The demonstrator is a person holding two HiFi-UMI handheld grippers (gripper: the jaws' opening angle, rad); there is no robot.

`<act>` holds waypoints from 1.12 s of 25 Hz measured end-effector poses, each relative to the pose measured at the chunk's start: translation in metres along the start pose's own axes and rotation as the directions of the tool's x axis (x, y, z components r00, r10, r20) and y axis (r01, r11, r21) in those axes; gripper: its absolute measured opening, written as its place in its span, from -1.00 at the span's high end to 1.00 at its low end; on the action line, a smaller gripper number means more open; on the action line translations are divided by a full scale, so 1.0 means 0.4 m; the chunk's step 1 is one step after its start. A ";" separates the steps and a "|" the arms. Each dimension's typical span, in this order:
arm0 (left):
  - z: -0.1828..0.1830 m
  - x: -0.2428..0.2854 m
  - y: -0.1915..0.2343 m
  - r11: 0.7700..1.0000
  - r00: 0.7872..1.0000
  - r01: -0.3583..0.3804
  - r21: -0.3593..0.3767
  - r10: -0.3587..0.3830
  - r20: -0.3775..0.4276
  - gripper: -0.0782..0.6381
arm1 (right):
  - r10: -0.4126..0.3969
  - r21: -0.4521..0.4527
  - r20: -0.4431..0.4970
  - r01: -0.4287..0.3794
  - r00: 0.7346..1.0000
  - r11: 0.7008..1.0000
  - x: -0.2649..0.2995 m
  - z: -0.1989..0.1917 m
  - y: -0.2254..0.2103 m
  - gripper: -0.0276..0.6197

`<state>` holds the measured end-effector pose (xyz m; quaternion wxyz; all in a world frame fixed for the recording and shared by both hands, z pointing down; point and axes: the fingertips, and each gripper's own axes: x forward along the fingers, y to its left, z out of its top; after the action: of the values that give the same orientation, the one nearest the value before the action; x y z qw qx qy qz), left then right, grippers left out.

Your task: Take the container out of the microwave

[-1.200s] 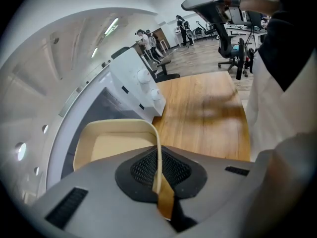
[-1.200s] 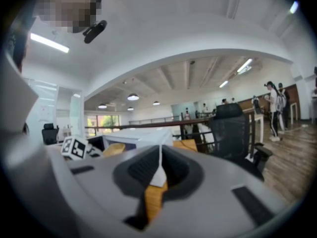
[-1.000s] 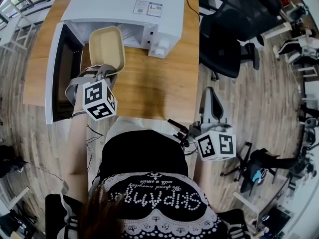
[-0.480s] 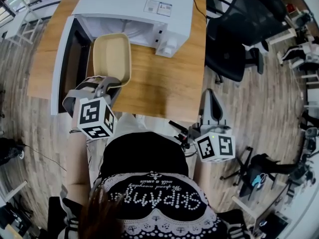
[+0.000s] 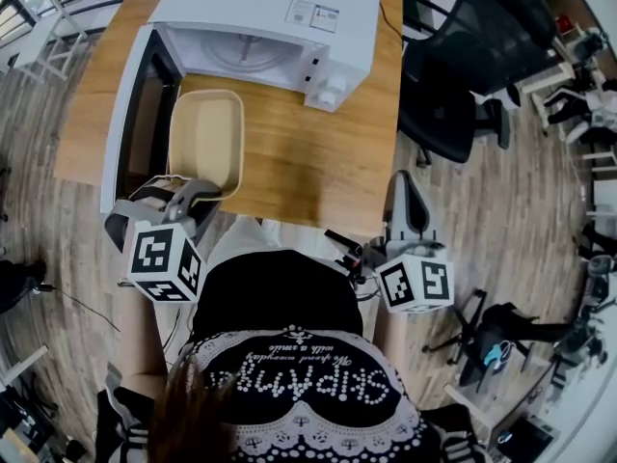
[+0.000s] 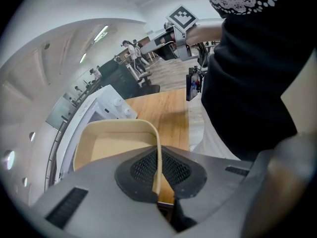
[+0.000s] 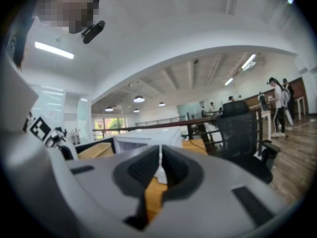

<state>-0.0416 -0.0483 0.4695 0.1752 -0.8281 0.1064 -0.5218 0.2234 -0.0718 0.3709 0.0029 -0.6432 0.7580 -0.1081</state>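
The beige rectangular container (image 5: 205, 141) is outside the white microwave (image 5: 270, 17), over the wooden table (image 5: 308, 162) in front of the open cavity. My left gripper (image 5: 193, 189) is shut on the container's near rim. In the left gripper view the thin rim (image 6: 156, 152) stands pinched between the dark pads, and the empty container (image 6: 111, 145) stretches away toward the microwave (image 6: 101, 108). My right gripper (image 5: 405, 183) hangs off the table's near right corner. Its jaws (image 7: 159, 170) are shut with nothing between them.
The microwave door (image 5: 135, 123) stands open to the left, beside the container. A black office chair (image 5: 453, 75) is to the right of the table. The person's body is close to the table's near edge. Wooden floor surrounds the table.
The left gripper has drawn the container out of the microwave cavity and toward the person; the turntable inside now shows. The right gripper has stayed where it was.
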 end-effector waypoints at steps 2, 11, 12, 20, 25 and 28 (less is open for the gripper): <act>-0.007 -0.015 -0.010 1.000 1.000 0.009 -0.001 -0.009 -0.002 0.68 | 0.004 -0.002 0.001 -0.004 1.000 1.000 0.000 0.002 0.003 0.81; -0.007 -0.041 -0.073 0.994 0.995 0.098 0.042 -0.098 0.004 0.68 | 0.007 0.000 -0.003 -0.007 1.000 1.000 0.000 0.002 0.001 0.81; -0.008 -0.041 -0.080 0.993 0.994 0.106 0.043 -0.106 0.002 0.68 | 0.006 0.001 -0.004 -0.006 1.000 1.000 0.000 0.001 0.000 0.80; -0.020 -0.053 -0.114 0.991 0.991 0.133 0.025 -0.133 -0.018 0.68 | 0.002 0.007 -0.017 -0.002 1.000 1.000 -0.004 -0.010 -0.012 0.80; -0.022 -0.053 -0.134 0.989 0.989 0.149 0.023 -0.149 -0.028 0.68 | 0.010 0.010 -0.026 -0.010 1.000 1.000 0.003 -0.019 -0.013 0.80; -0.024 -0.049 -0.143 0.987 0.987 0.157 0.022 -0.156 -0.031 0.68 | 0.014 0.009 -0.033 -0.013 0.999 1.000 0.008 -0.024 -0.015 0.81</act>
<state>-0.0592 0.0095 0.4801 0.1421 -0.8240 0.0374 -0.5472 0.2272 -0.0743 0.3819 -0.0059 -0.6361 0.7618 -0.1221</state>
